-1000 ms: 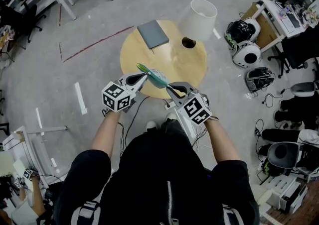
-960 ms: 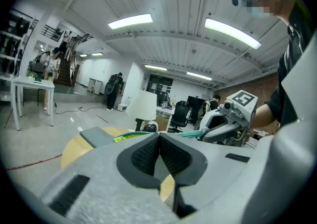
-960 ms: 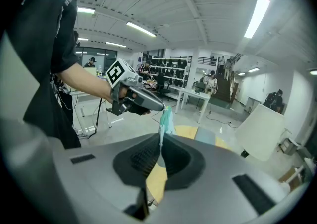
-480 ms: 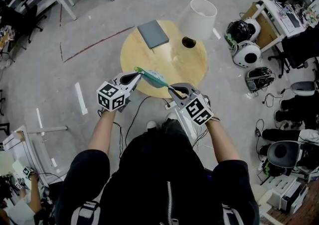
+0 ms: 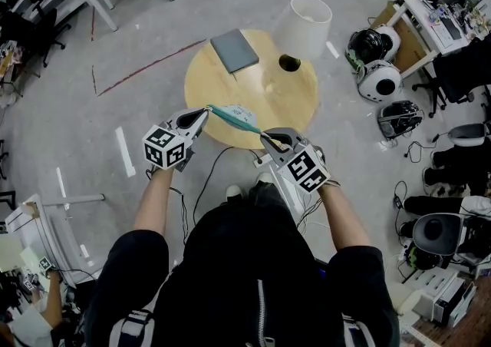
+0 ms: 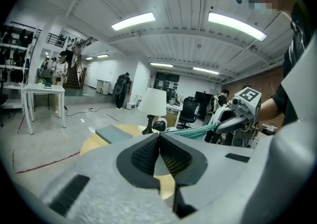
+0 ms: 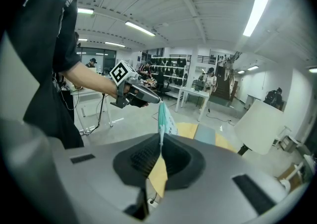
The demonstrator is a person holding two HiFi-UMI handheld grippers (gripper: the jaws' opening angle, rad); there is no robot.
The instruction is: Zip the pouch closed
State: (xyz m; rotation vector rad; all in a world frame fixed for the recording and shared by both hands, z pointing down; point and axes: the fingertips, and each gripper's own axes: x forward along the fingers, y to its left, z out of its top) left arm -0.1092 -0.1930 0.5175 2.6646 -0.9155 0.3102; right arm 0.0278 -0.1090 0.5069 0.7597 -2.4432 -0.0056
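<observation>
- Your left gripper has pulled outward, so the pouch now hangs taut and flat above the counter's near edge.
- Both sets of fingers are pinched shut, with the left on one pouch end and the right gripper on the other.
- Zip looks nearly closed.

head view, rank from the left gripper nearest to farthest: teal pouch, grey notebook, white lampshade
1. teal fabric pouch, pinched in the left gripper
2. flat grey notebook, far left of round wooden table
3. white lampshade, table's far right
</observation>
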